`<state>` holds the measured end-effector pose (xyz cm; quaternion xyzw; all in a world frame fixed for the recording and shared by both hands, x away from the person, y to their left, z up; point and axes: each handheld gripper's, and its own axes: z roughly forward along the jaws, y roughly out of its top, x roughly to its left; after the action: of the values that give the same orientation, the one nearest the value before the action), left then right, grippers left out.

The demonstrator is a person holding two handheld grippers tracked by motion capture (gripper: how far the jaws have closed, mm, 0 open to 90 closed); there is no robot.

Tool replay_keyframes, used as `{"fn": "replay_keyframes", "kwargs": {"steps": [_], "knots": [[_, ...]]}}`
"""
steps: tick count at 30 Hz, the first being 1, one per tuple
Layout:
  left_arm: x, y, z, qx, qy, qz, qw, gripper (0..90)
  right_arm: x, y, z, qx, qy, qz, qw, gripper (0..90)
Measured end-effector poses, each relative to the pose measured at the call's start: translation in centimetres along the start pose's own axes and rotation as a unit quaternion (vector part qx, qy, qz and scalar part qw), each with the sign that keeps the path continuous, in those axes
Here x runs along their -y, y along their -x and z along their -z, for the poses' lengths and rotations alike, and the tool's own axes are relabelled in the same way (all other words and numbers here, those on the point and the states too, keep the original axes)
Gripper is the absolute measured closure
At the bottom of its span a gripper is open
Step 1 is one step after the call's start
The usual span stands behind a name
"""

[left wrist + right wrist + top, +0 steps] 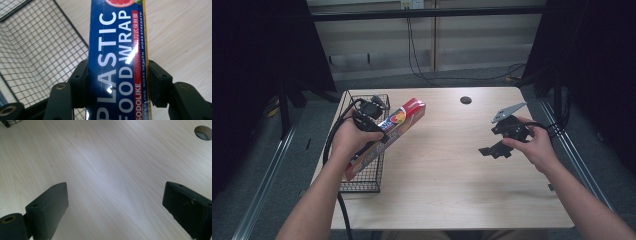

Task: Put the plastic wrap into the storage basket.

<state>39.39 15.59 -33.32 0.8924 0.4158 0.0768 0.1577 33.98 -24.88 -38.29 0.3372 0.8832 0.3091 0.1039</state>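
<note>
Clamping the wrap box (117, 62) (ends cropped), left gripper (117, 75); right gripper (115, 207) jaws apart.

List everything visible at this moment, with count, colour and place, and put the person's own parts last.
plastic wrap box: 1, blue and red, slanting over the basket's right edge, clamped by the left gripper
wire basket: 1, black, left side of table
table: 1, light wood, centre
cable hole: 1, dark, far edge of table
left gripper: 1, black, shut on the box
right gripper: 1, black, jaws wide apart above bare table
hands: 2, left hand, right hand
</note>
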Motion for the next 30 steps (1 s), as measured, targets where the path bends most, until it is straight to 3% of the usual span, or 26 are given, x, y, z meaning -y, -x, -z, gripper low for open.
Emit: {"fn": "replay_keyframes", "kwargs": {"steps": [7,15,17,30], "knots": [[0.7,-1.0,0.5,-0.02,0.008,0.041,0.9989,44.3,0.3,-0.1,0.4,0.002,-0.003,-0.009,1.0,6.0],[1.1,-1.7,1.2,-0.045,0.008,0.09,0.9949,44.4,0.5,-0.2,0.5,0.005,-0.007,-0.012,0.9999,5.9],[1.2,-1.9,1.3,-0.05,0.004,0.091,0.9946,44.3,0.6,-0.2,0.6,0.001,-0.004,-0.007,1.0,5.7],[2.1,-2.9,1.0,-0.072,0.01,0.163,0.984,44.3,1.0,-0.3,0.9,0.008,0.001,-0.011,0.9999,4.9]]}}
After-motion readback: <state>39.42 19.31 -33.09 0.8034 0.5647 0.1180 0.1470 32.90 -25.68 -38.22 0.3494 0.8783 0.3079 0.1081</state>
